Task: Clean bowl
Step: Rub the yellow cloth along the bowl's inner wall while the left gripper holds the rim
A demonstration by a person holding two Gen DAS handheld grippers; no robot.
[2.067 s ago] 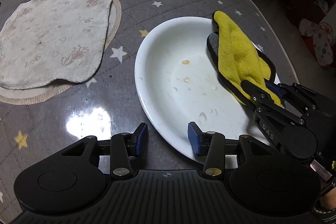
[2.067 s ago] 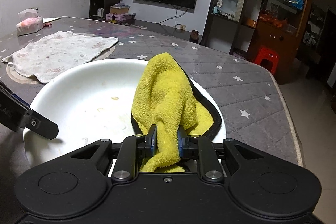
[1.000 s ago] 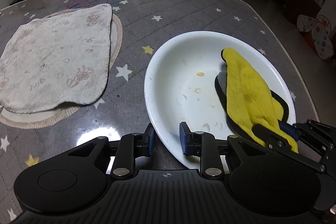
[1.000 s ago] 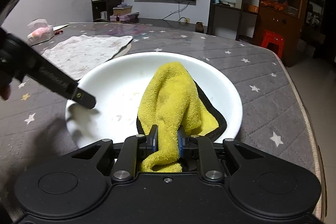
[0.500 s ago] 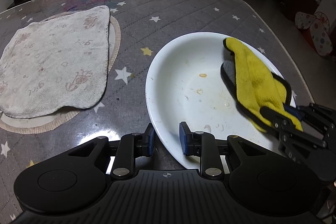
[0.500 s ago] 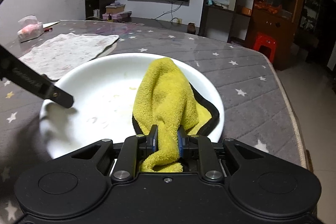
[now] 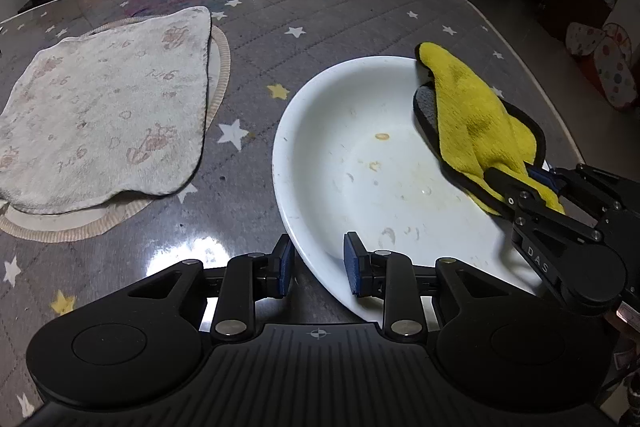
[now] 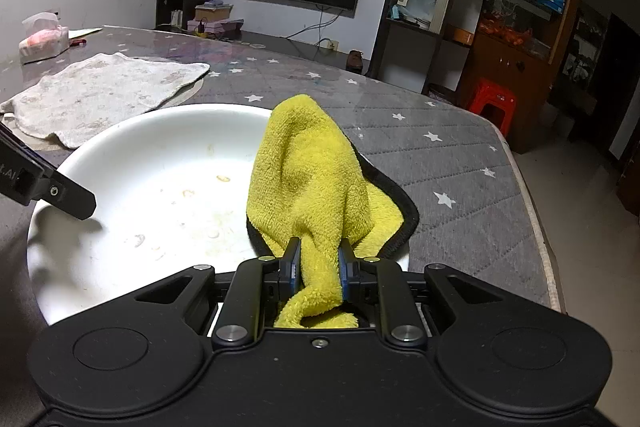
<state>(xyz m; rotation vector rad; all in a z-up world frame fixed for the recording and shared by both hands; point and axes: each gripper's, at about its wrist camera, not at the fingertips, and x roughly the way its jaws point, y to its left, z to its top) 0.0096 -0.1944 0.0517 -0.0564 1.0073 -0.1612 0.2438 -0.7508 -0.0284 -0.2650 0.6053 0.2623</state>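
A wide, shallow, glossy white bowl [image 7: 360, 187] flecked with dried yellowish smears fills the centre right of the left wrist frame. The left gripper [image 7: 318, 262] straddles its near rim, jaws partly apart, pads not pressing it. The right gripper [image 8: 319, 262] is clamped on a fluffy yellow terry cloth with black edging [image 8: 316, 179], draped over the bowl's right side. A flat printed beige towel [image 7: 104, 111] lies upper left.

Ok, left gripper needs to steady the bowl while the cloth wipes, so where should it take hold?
Take the bowl by its near rim, coming in level from the near side. The thin rim already sits between the left gripper's open fingers, one outside and one inside the wall. That spot is well apart from the cloth, which the right gripper pinches on the far right side.
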